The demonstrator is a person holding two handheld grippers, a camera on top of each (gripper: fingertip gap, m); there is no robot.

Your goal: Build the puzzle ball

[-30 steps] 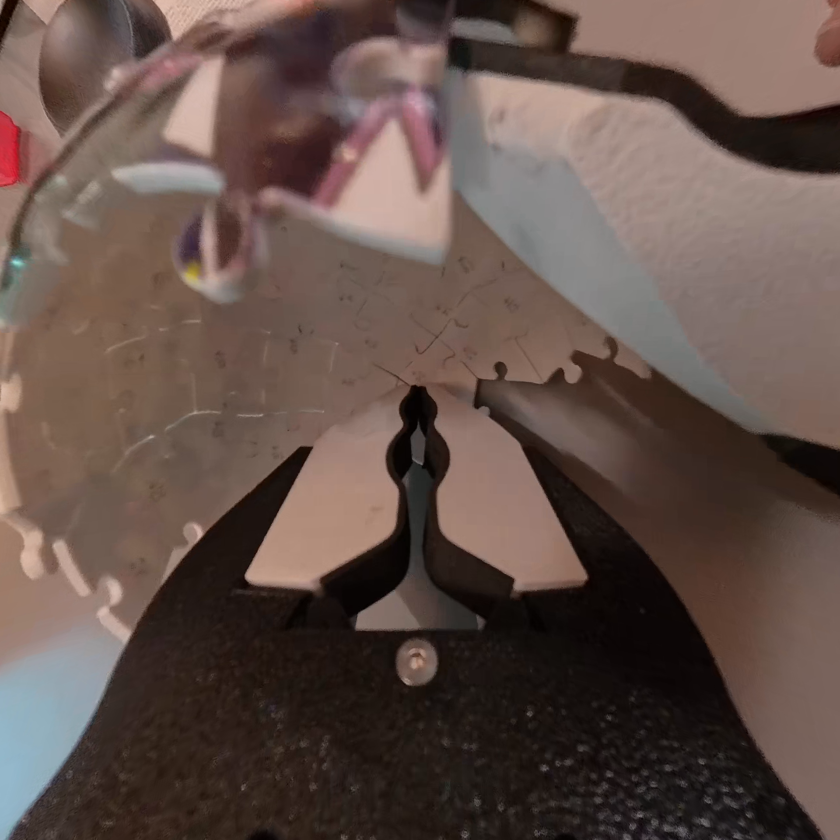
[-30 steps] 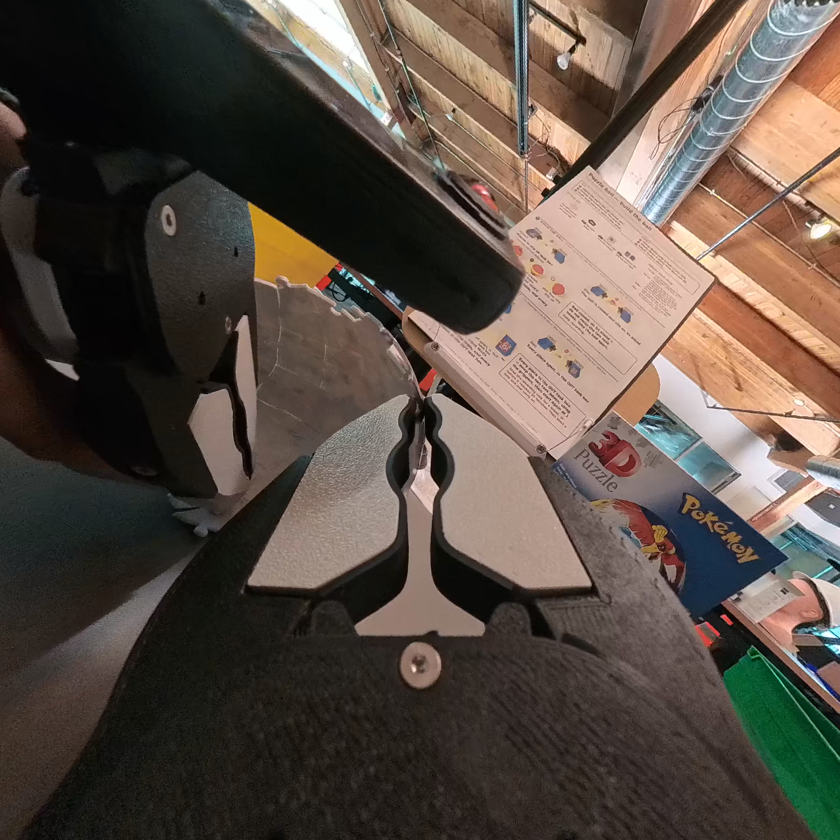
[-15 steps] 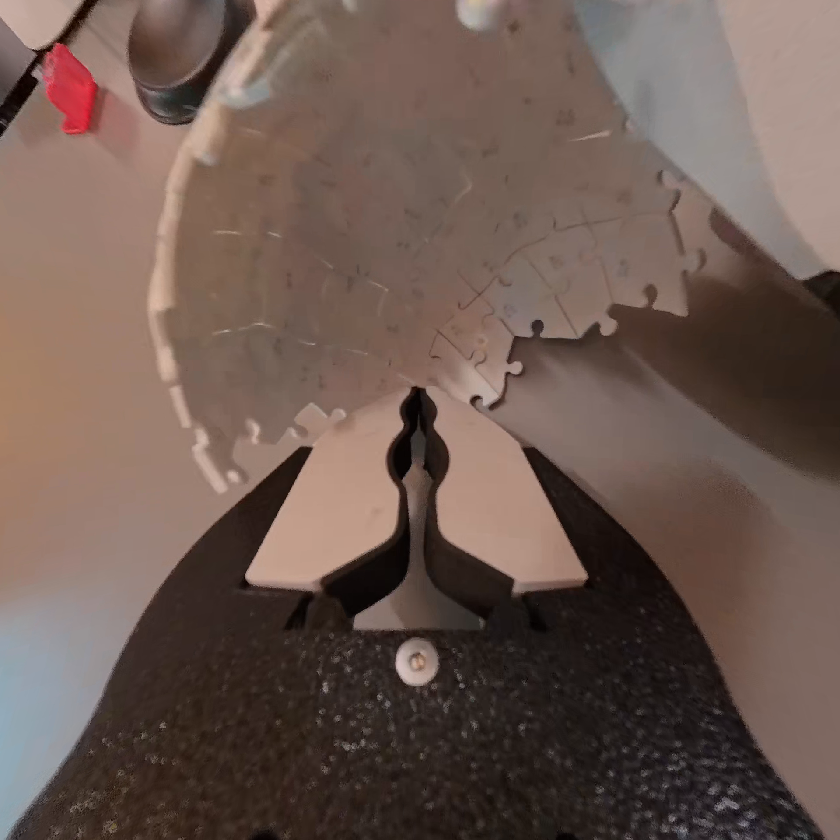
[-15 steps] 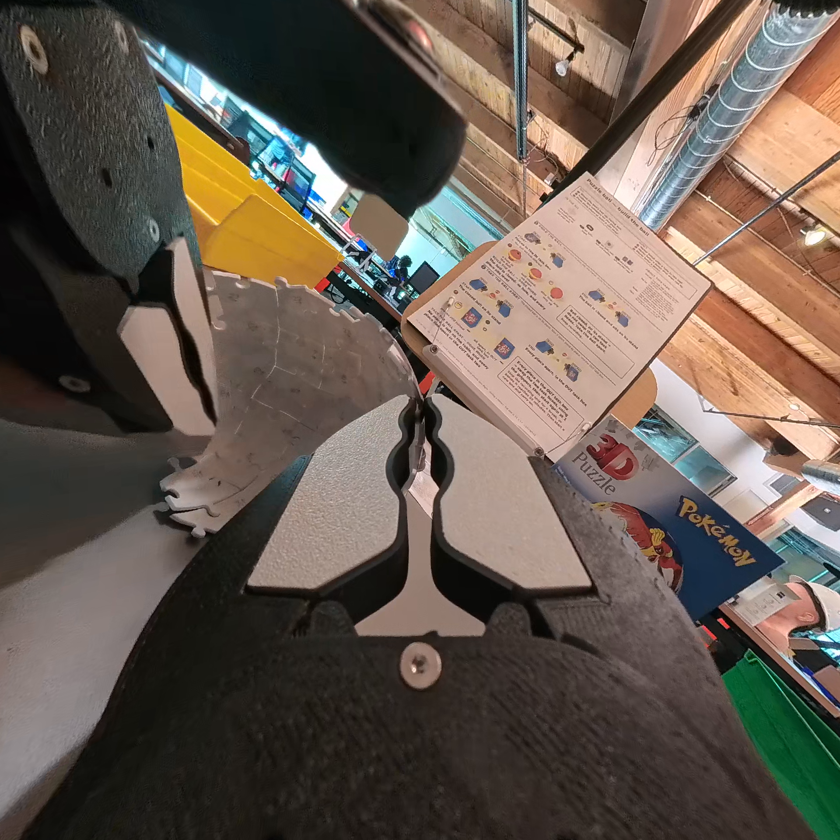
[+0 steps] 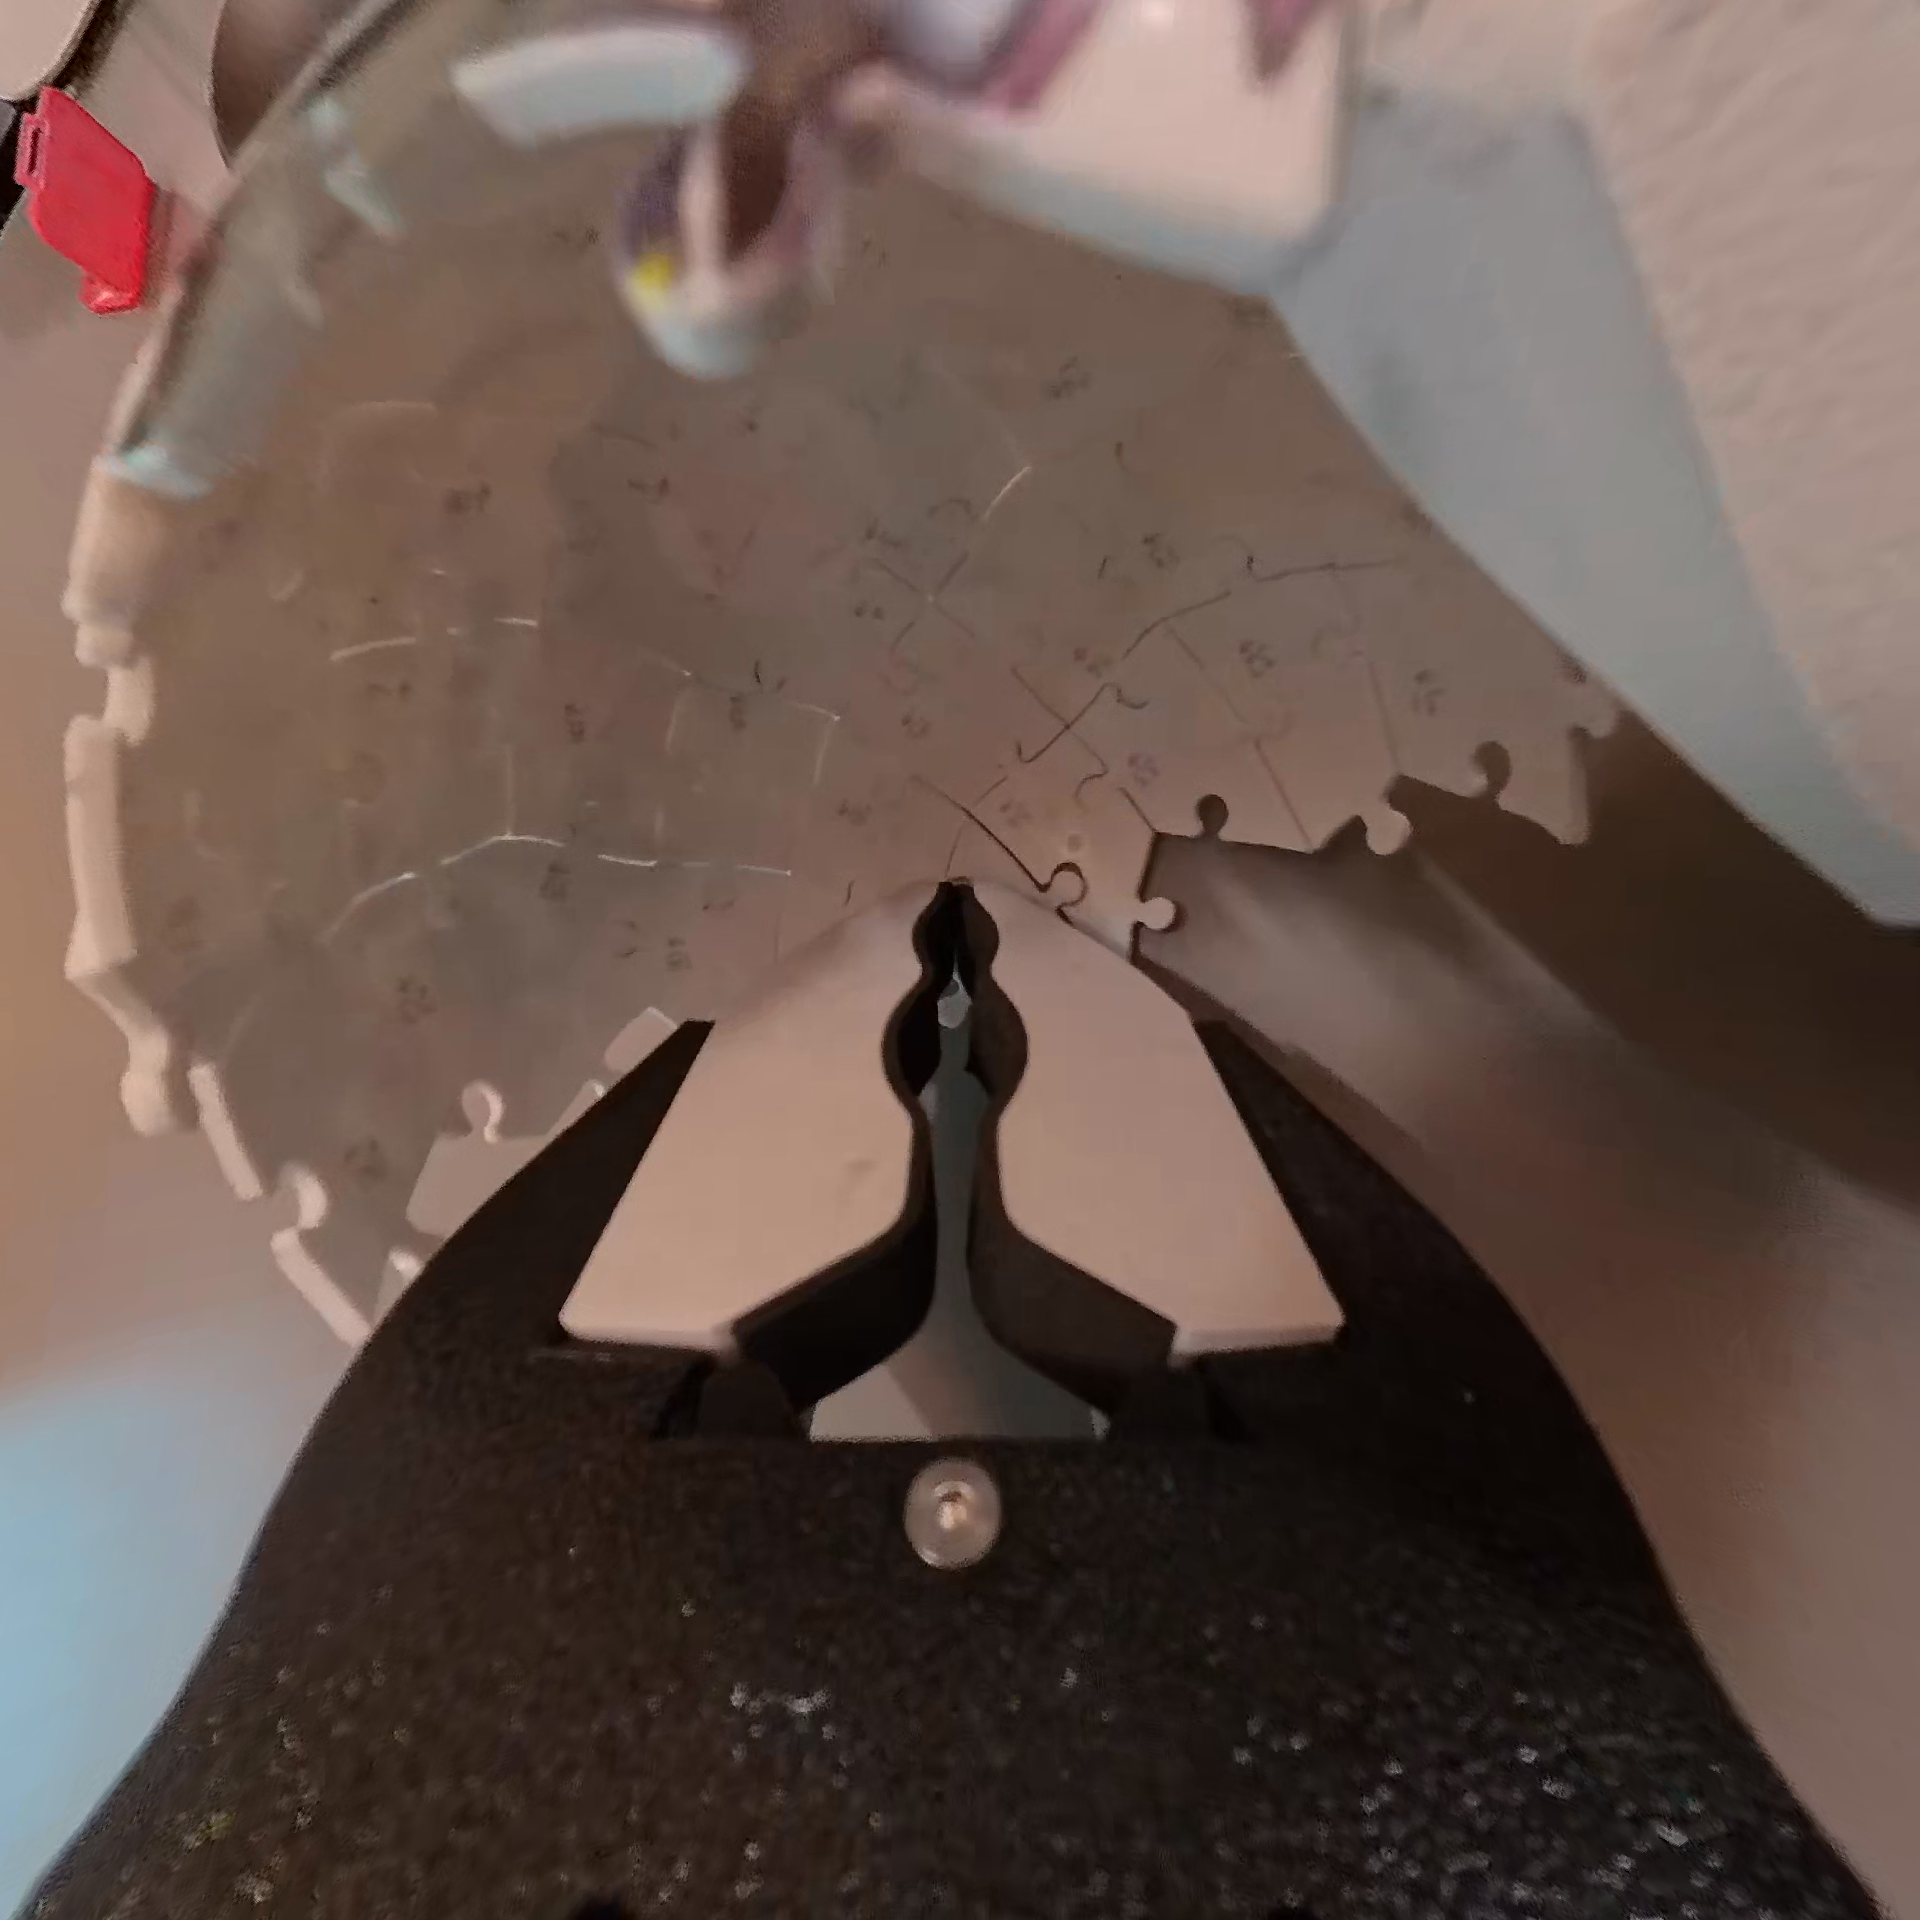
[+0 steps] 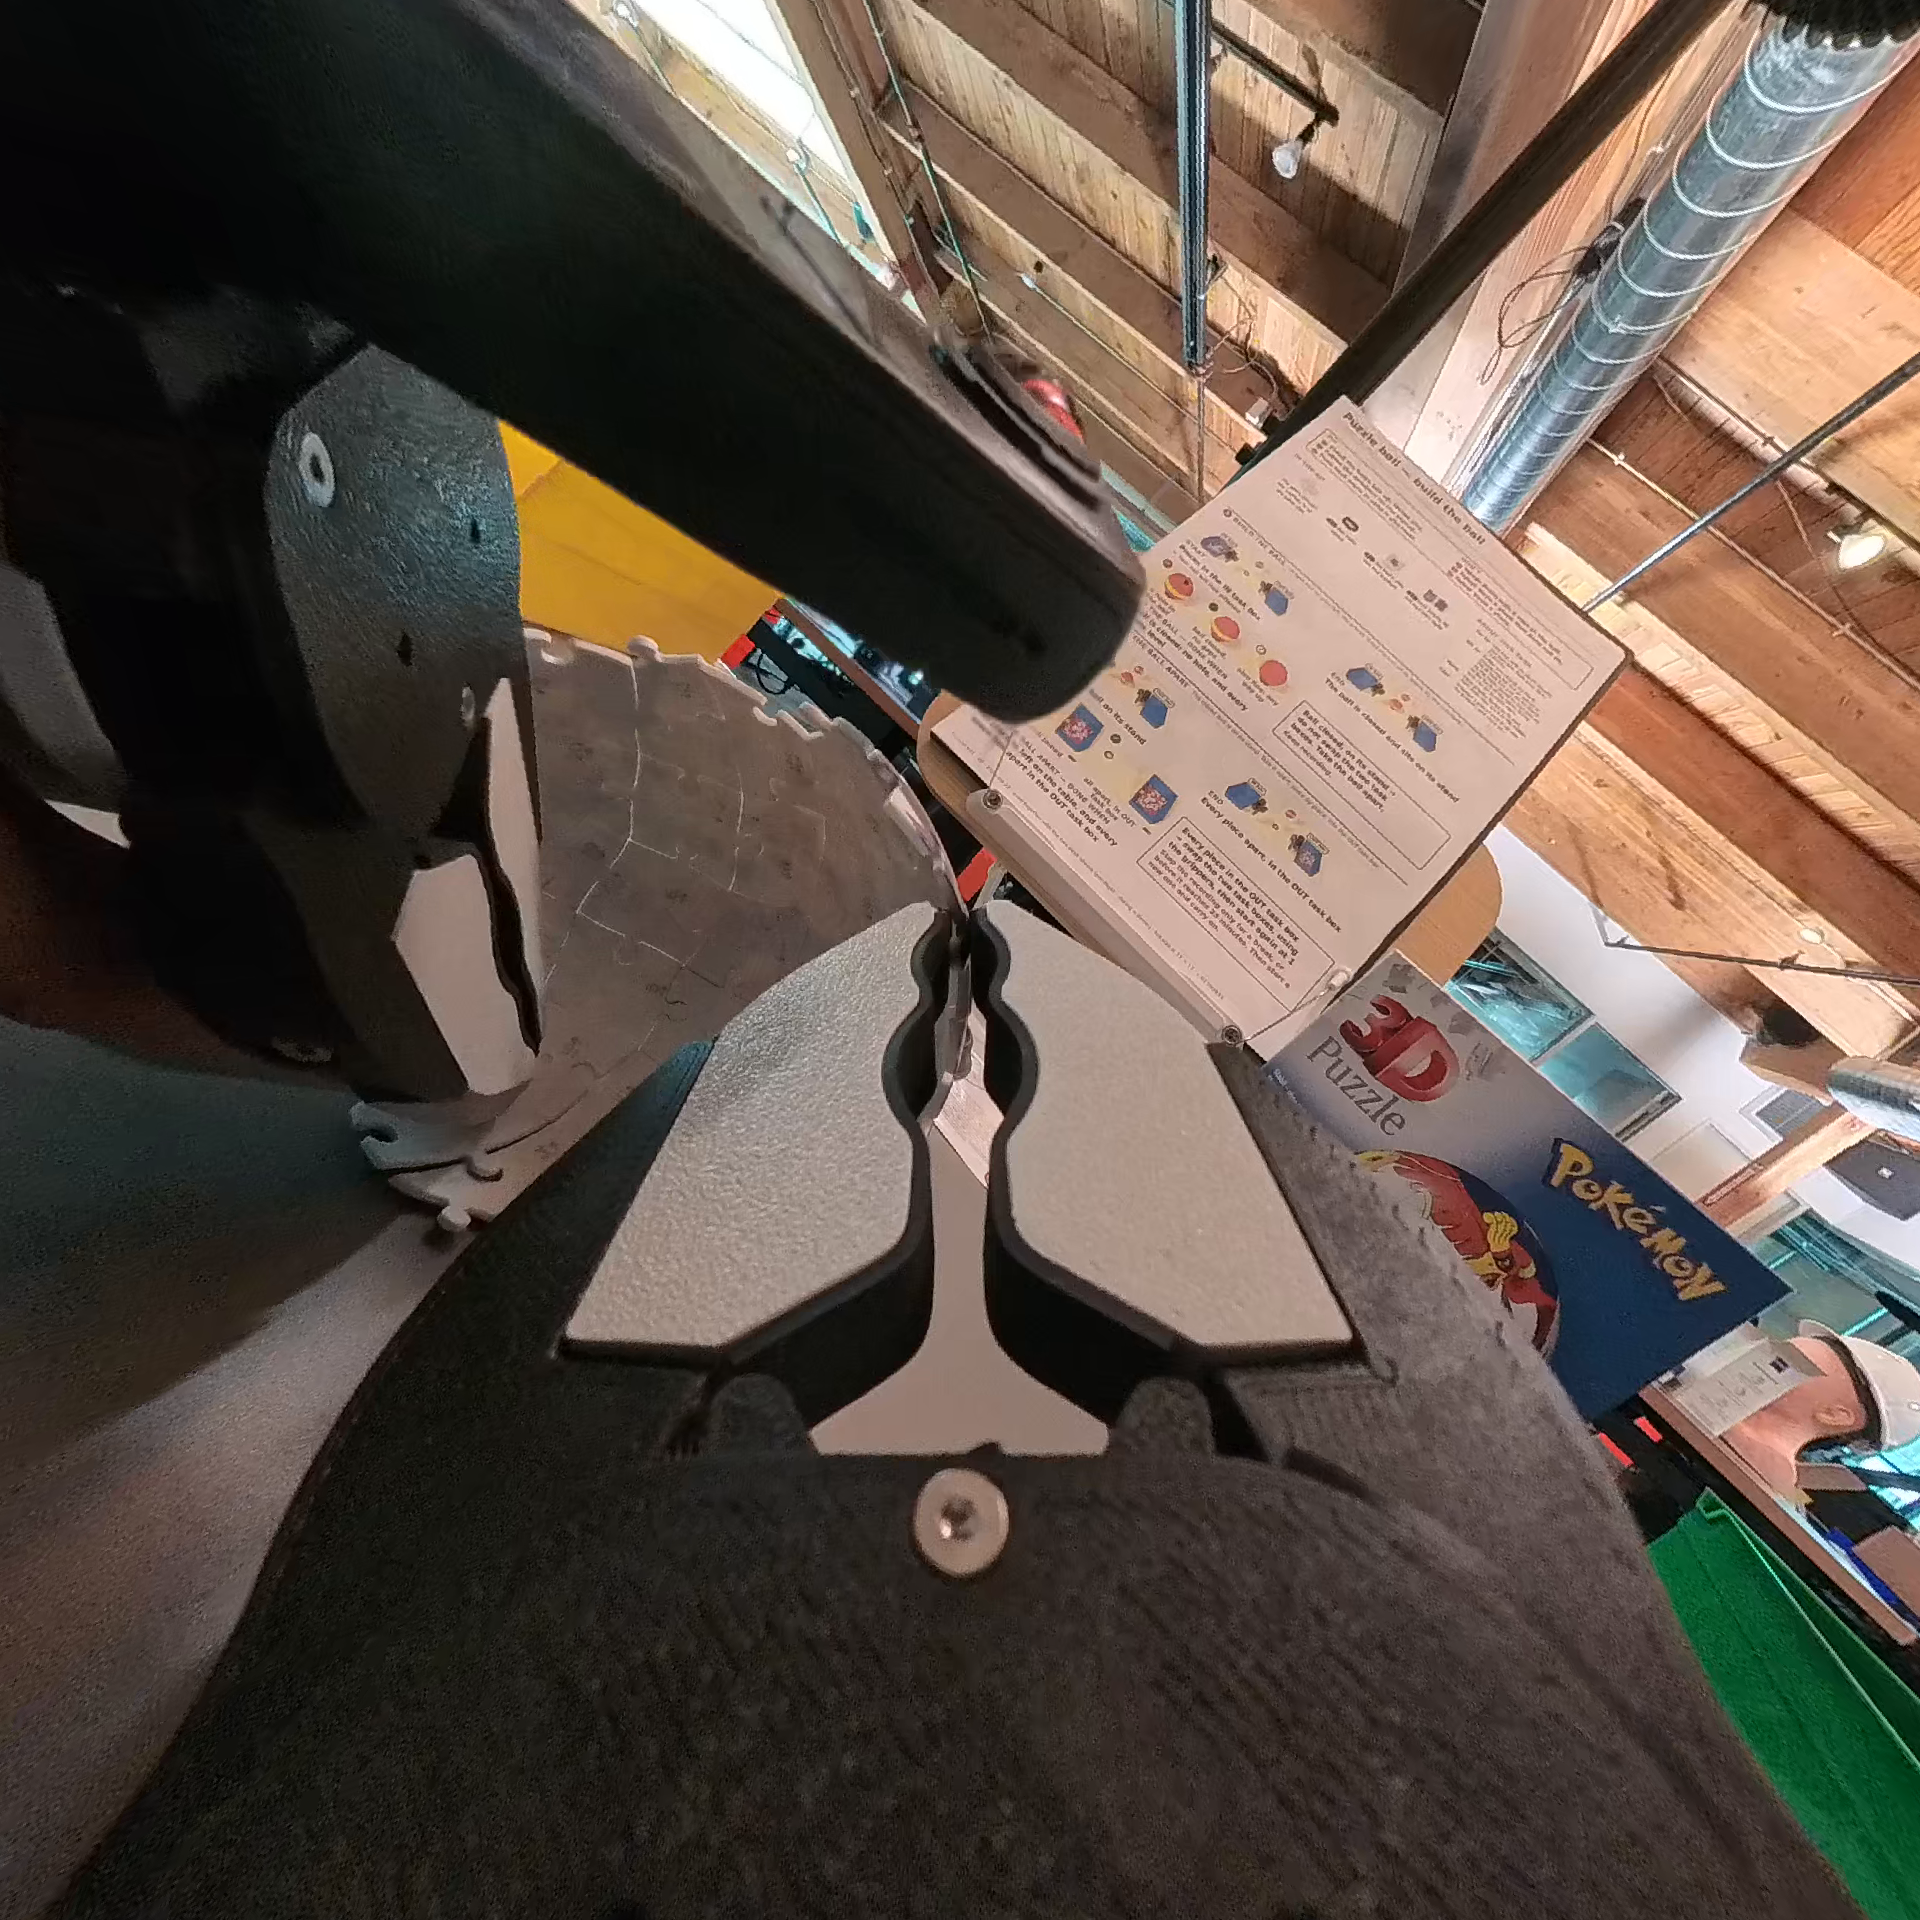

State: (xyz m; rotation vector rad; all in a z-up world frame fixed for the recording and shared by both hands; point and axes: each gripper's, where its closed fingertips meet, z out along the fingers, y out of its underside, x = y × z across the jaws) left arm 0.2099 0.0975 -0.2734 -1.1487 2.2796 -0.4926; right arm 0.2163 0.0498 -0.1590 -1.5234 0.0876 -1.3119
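Gripping the rim of the part-built puzzle ball, a curved grey plastic shell of interlocked pieces seen from its concave inner side, the left gripper has its black-edged pale fingers pinched nearly together, w/ only the shell's thin edge between the tips. In the left wrist view the shell spreads from 9 to 2 o'clock above the tips, its knobbed, toothed edge free at 8 and again at 3 o'clock. A blurred purple-and-white patch sits at 12 o'clock on the shell; can't tell what it is. A small red plastic block lies at 10 o'clock on the pale tabletop.

The right gripper is likewise closed to a sliver, clamping a thin edge of the same shell, which curves off toward 10 o'clock in the right wrist view. The left gripper's black body shows there at 9 o'clock, its white-faced fingers on the shell's far rim, so both grippers hold the shell between them, up off the table. A white laminated instruction sheet on a stand is at 1 o'clock, a blue puzzle box just below it at 3 o'clock, yellow bins behind at 11, wooden ceiling beams at 12.
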